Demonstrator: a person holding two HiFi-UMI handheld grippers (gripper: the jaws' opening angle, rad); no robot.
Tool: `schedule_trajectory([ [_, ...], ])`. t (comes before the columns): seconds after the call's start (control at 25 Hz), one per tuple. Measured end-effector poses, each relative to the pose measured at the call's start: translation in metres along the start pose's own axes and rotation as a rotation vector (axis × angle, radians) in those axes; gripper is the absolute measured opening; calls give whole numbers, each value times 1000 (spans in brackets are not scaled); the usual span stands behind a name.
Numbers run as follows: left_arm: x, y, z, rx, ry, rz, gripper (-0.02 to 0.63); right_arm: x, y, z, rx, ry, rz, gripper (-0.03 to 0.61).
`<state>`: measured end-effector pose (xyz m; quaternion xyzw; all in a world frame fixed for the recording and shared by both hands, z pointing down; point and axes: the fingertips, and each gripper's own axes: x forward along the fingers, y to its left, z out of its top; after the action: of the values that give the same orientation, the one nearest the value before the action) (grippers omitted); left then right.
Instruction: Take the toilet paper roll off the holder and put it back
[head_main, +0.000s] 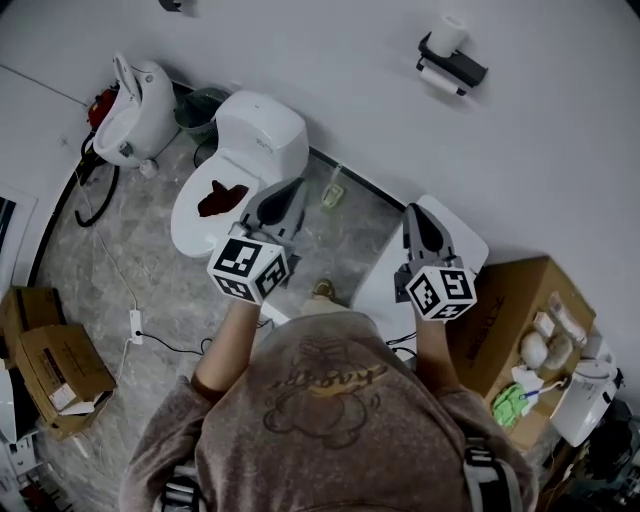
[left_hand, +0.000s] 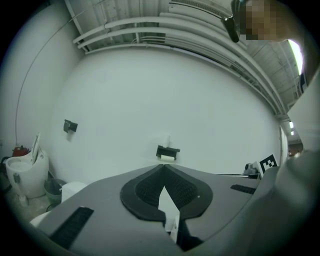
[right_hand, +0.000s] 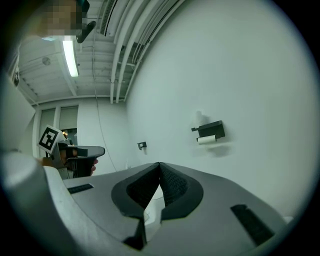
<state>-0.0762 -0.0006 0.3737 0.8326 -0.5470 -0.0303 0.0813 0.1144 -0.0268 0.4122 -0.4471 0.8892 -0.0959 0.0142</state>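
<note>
A black holder (head_main: 455, 64) is fixed to the white wall, with a white toilet paper roll (head_main: 438, 80) hung under it and a second roll (head_main: 447, 33) standing on top. The left gripper view has the holder (left_hand: 167, 151) small and far off, straight ahead. In the right gripper view the holder (right_hand: 210, 130) and its roll (right_hand: 206, 139) sit up to the right. My left gripper (head_main: 283, 192) and right gripper (head_main: 416, 213) are both held in front of the person's chest, well short of the wall. Both are shut with nothing between the jaws.
A white toilet (head_main: 240, 165) stands below the left gripper, and another white fixture (head_main: 135, 110) at far left. A white box (head_main: 440, 245) and an open cardboard box (head_main: 520, 305) are under the right gripper. Cardboard boxes (head_main: 55, 365) lie bottom left. A small black fitting (left_hand: 70, 126) is on the wall.
</note>
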Motion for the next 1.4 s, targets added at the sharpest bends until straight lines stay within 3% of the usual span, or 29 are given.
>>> schedule_trajectory([
  [0.6, 88, 38, 14, 6, 7, -73, 18, 66, -37, 11, 1, 21, -41, -8],
  [1.4, 176, 70, 41, 33, 20, -277, 20, 124, -64, 41, 10, -54, -192, -6],
])
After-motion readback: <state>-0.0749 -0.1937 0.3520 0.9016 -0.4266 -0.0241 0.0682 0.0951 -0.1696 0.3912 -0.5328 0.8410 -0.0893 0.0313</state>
